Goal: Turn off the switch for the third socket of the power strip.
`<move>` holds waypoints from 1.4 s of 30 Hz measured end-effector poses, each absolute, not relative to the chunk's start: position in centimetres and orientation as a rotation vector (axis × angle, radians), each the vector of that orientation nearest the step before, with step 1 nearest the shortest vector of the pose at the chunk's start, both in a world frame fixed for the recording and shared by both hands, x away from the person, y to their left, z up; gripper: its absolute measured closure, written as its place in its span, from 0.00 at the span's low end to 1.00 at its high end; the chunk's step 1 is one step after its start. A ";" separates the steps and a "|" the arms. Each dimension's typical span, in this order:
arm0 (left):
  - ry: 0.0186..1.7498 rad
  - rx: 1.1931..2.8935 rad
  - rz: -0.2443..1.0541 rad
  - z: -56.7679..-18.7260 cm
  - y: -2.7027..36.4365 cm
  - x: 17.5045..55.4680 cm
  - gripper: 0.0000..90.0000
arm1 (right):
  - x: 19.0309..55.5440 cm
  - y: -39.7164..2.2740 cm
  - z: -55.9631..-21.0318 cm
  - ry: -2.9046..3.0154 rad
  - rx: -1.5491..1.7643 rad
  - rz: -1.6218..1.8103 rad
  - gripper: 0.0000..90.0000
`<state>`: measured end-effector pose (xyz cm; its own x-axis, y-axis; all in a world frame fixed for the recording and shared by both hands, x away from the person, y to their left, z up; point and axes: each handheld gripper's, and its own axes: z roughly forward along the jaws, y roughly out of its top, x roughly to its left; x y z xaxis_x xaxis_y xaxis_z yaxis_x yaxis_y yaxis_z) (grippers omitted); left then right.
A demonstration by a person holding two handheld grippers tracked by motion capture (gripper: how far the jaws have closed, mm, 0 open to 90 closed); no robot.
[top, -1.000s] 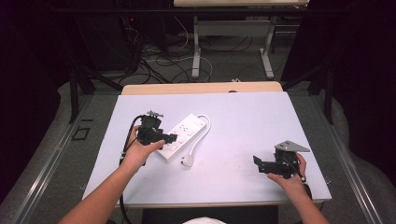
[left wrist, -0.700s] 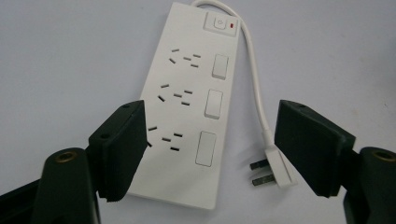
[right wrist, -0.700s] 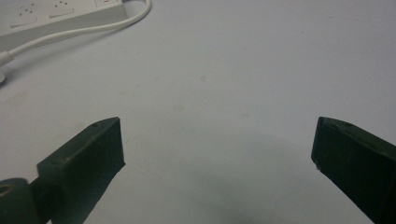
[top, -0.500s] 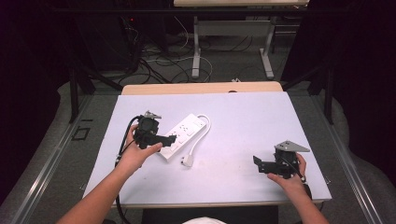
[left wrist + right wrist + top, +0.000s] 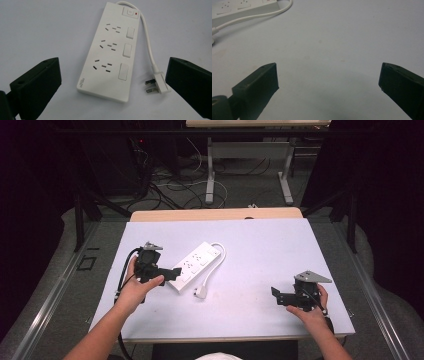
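Lying directly ahead of the wide-open, empty left gripper (image 5: 110,82), the power strip (image 5: 110,52) ran lengthwise away from its fingers, while the right gripper (image 5: 280,296), also open and empty, sat well apart across the bench (image 5: 260,250).

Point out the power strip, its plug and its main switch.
power strip (image 5: 106,57), left gripper view, middle of its top face
plug (image 5: 160,83), left gripper view, white body
main switch (image 5: 129,12), left gripper view, button centre

Place: lab or recording studio.
Surround: black curtains (image 5: 30,195) on both sides, dark room.
Floor: loose cables (image 5: 175,182) behind the table, grey carpet.
Furniture: white-topped table (image 5: 260,250); second desk's metal legs (image 5: 210,170) beyond.
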<state>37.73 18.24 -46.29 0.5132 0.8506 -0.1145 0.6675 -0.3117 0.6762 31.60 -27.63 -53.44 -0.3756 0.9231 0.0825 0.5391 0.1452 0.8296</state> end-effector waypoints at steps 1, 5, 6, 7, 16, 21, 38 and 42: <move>1.232 2.062 0.343 -46.4 18.4 37.6 0.01 | 31.6 -27.6 -53.4 1.978 1.393 1.127 0.02; 1.221 2.033 0.334 -46.6 19.3 37.1 0.01 | 31.6 -27.6 -53.4 1.976 1.394 1.125 0.02; 1.220 2.026 0.338 -46.6 19.5 36.9 0.01 | 31.6 -27.6 -53.4 1.976 1.394 1.129 0.02; 1.226 2.011 0.339 -46.6 19.7 36.8 0.01 | 31.6 -27.6 -53.4 1.977 1.394 1.130 0.02; 1.247 1.915 0.362 -46.7 22.2 35.5 0.01 | 31.6 -27.6 -53.5 1.979 1.389 1.129 0.02; 1.276 1.873 0.373 -47.1 23.7 35.0 0.01 | 31.6 -27.6 -53.4 1.982 1.384 1.124 0.02; 1.397 1.806 0.415 -50.4 27.1 33.6 0.01 | 31.6 -27.6 -53.4 1.975 1.389 1.126 0.02; 1.431 1.806 0.419 -51.3 27.7 33.3 0.01 | 31.6 -27.5 -53.5 1.969 1.392 1.126 0.02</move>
